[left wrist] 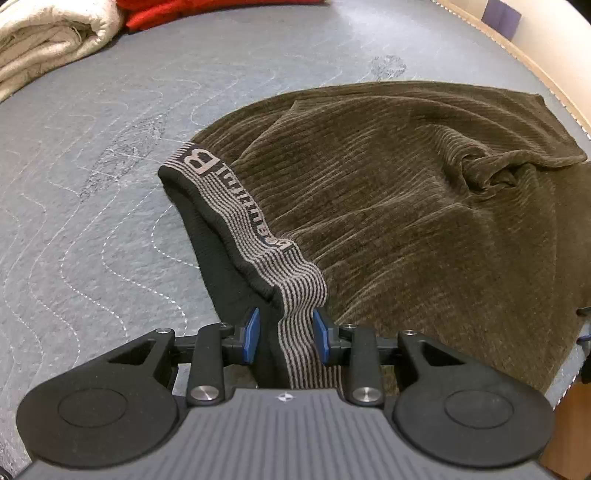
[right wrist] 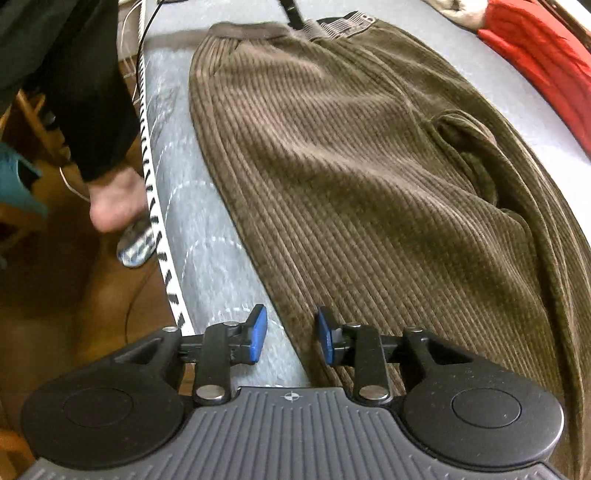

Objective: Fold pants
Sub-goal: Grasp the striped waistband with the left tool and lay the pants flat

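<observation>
Brown corduroy pants point(left wrist: 424, 206) lie on a grey quilted mattress point(left wrist: 92, 184). Their striped elastic waistband point(left wrist: 236, 218) with a letter B runs toward my left gripper point(left wrist: 286, 334). The waistband passes between the blue pads point(left wrist: 252, 334), which stand apart with gaps on both sides. In the right wrist view the pants point(right wrist: 369, 166) stretch away, waistband point(right wrist: 347, 24) at the far end. My right gripper point(right wrist: 291, 334) is open over the pants' near edge and holds nothing.
A folded cream blanket point(left wrist: 48, 40) and a red cloth point(left wrist: 192, 11) lie at the mattress's far end; the red cloth point(right wrist: 546, 62) also shows at right. The mattress edge point(right wrist: 159, 229) drops to a wooden floor, where a person's foot point(right wrist: 118, 199) stands.
</observation>
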`<state>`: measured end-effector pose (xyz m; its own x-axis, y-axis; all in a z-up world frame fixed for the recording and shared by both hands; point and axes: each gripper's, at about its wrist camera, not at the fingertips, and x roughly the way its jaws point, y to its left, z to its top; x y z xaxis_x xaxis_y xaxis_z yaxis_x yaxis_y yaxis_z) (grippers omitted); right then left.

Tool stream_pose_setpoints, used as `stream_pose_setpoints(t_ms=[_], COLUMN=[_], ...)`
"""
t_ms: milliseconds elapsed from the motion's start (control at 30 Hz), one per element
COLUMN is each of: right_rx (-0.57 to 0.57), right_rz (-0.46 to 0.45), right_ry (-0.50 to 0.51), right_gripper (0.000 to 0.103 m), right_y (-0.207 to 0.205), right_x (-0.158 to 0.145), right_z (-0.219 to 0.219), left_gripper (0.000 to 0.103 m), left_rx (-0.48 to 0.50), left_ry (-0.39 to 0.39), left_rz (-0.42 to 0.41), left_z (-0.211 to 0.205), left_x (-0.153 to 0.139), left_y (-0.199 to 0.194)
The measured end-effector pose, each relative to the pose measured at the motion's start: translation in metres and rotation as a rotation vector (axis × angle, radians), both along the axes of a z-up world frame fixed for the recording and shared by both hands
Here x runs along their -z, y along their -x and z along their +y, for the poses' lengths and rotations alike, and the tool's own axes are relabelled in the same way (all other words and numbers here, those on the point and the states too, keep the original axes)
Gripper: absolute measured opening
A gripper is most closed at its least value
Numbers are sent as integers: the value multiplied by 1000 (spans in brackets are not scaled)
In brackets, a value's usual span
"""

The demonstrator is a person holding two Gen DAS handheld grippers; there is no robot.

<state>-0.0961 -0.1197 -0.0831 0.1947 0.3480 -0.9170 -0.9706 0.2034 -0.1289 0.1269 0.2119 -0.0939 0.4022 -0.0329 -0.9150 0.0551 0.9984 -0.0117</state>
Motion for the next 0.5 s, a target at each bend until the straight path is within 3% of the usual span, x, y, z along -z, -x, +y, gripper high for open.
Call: stream_pose_setpoints(t_ms=[167,233,267,300,400,500], right_rx=[2,-1,-4,-6,-13,-41], right_rz=[11,12,6,3,21,77], right_ry=[-8,-15,-17,-21,-47,-79], right_gripper=[32,23,16,15,6,6], right_y=[-3,-4,-5,-7,-13,-13], right_x=[2,1,0,-1,-6,-16], right_z=[-2,-4,-6,-8,-13,-18], left_gripper=[34,27,13,8,4,3], left_rx=[44,59,64,64,14,4], left_ry=[-70,-90,-99,-103,-66,-103], left_rz=[44,52,54,57,40,32], left_z=[-13,-16,-17,-15,-2,4], left_x=[14,14,12,9,-8,-16], left_y=[-8,-9,-9,-9,-2,13])
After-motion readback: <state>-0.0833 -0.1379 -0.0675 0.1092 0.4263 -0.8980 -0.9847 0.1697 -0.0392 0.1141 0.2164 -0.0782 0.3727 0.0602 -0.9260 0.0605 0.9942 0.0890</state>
